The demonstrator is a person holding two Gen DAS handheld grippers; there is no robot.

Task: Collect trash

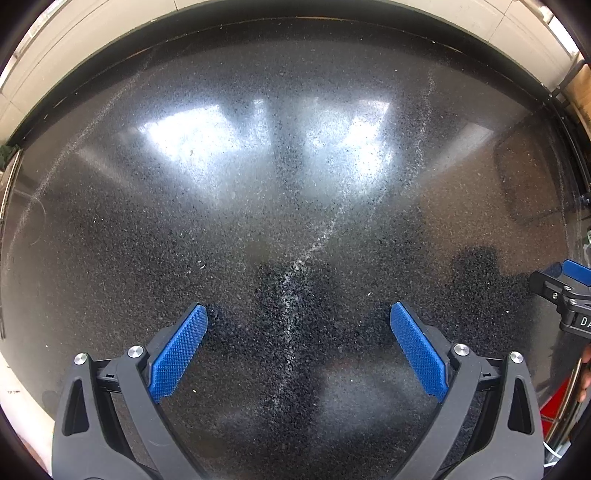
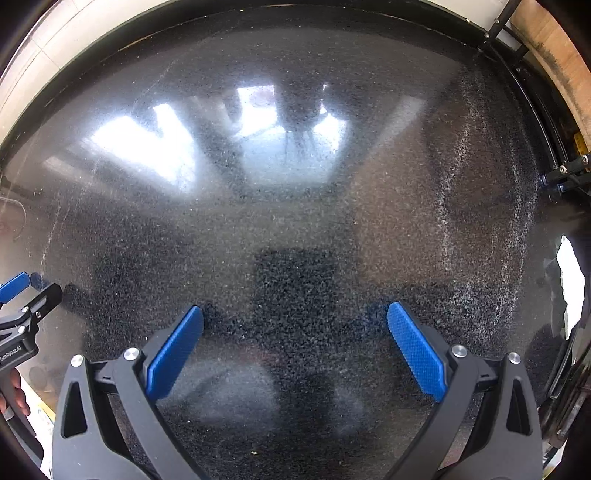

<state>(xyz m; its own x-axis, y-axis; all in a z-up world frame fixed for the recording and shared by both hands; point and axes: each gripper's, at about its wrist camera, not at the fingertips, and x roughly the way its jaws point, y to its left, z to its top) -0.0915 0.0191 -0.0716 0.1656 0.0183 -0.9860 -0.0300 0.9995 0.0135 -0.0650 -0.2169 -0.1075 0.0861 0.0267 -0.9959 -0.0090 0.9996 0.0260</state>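
Observation:
My left gripper [image 1: 298, 314] is open and empty over a glossy black speckled tabletop [image 1: 258, 206]. My right gripper [image 2: 294, 314] is open and empty over the same tabletop [image 2: 295, 221]. The right gripper also shows at the right edge of the left wrist view [image 1: 565, 284], and the left gripper shows at the left edge of the right wrist view [image 2: 22, 291]. A white crumpled piece [image 2: 570, 280] lies at the far right edge of the right wrist view. No other trash shows on the table.
The round table's dark rim [image 1: 295, 16] curves along the top. Pale floor tiles [image 1: 74, 48] lie beyond it. A wooden board with a black metal frame [image 2: 546, 48] stands at the upper right. A red item [image 1: 554, 406] sits low at the right.

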